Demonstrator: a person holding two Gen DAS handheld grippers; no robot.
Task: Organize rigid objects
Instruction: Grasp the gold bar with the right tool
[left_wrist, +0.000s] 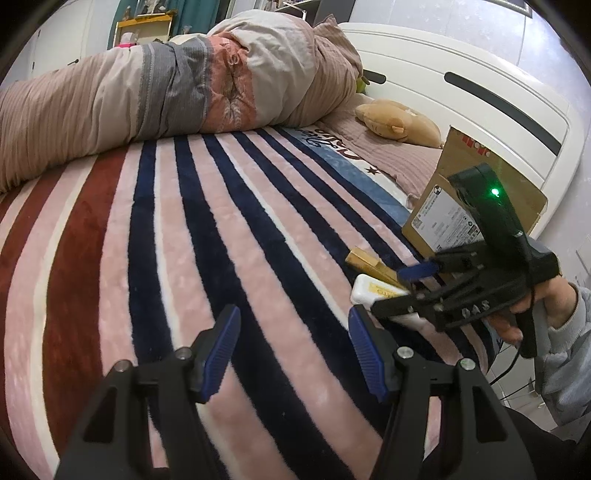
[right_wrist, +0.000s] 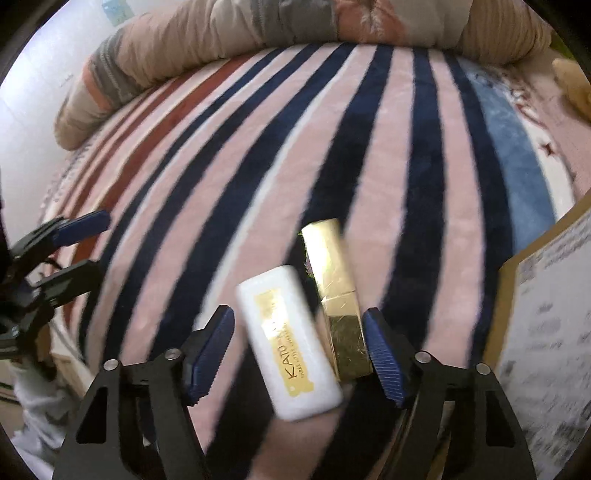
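A white case with a gold label and a shiny gold box lie side by side on the striped bed, between the wide-open, empty right gripper fingers. The left gripper is also open, holding nothing.

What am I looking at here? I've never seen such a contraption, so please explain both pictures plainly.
No robot: a person holds a two-finger gripper in each hand, each with a fisheye camera looking along its fingers. One picture comes from the left gripper, open over a striped blanket on a bed; it also shows the right gripper and the hand holding it. The other comes from the right gripper, open, with a white box and a gold box lying between its fingers, not gripped. A cardboard box stands nearby. Nothing is held.
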